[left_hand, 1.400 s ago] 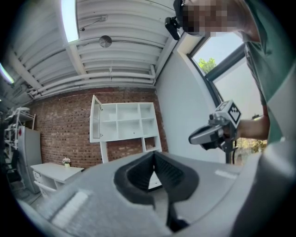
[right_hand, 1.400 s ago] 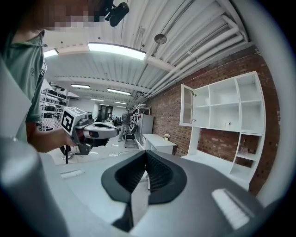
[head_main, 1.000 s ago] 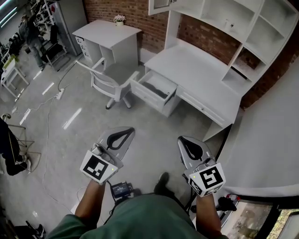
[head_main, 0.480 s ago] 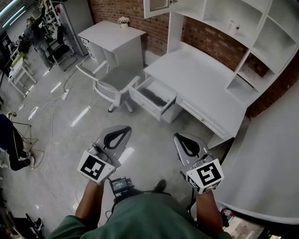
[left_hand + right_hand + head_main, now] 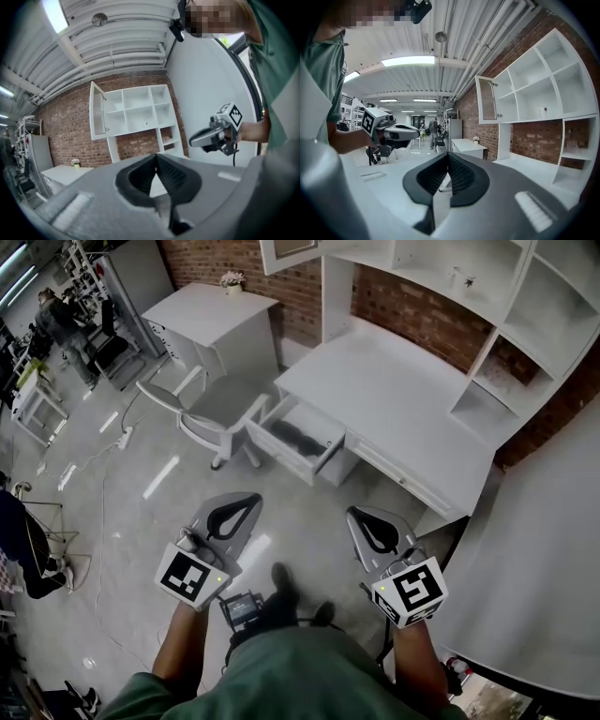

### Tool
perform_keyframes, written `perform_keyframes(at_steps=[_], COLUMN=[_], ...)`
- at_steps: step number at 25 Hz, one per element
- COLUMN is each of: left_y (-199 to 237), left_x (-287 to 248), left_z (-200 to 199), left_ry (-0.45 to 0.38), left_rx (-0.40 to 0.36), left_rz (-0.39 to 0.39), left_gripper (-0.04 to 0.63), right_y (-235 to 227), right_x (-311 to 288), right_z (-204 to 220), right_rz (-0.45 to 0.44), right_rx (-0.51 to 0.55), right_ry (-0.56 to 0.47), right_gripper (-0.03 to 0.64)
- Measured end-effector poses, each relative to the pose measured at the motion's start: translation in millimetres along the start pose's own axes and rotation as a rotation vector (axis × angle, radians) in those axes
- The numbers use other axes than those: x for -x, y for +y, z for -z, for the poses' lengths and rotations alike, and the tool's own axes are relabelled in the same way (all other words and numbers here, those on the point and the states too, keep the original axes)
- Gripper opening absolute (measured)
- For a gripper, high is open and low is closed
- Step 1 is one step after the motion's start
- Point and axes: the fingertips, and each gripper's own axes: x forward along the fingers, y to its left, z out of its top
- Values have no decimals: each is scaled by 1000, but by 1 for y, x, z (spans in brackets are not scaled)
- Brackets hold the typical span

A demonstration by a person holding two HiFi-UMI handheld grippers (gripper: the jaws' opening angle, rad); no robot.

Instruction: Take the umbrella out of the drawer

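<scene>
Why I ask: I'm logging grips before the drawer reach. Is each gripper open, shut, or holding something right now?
Left gripper: shut, jaws together, holding nothing.
Right gripper: shut, jaws together, holding nothing.

Glossy grey floor (image 5: 141, 474), rough red brick wall (image 5: 412, 306).

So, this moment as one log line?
drawer: open | umbrella: inside, untouched | left gripper: jaws shut, empty | right gripper: jaws shut, empty

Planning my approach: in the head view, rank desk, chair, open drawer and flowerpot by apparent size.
Largest to smallest:
desk
chair
drawer, close to the chair, so unsure
flowerpot, also farthest away
</scene>
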Motion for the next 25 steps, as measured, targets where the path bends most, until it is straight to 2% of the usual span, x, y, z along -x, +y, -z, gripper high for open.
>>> perform_keyframes(at_steps=[5, 11, 20, 25], left_y=[34, 101, 209, 247], left_x=[-32, -68, -94, -105], left_z=[7, 14, 36, 45], left_ry=[-25, -58, -90, -109], left_rx=[12, 22, 49, 61], left_rz=[49, 97, 139, 153], left_gripper=[2, 2, 2, 2], right_y=[-25, -55, -75, -83], right_x=[-28, -91, -198, -240], right_z=[1, -10, -26, -28], right_rz=[52, 100, 144, 147], right_rx=[-4, 3, 16, 19], right_ry=[28, 50, 77, 100], right_gripper=[6, 6, 6, 6])
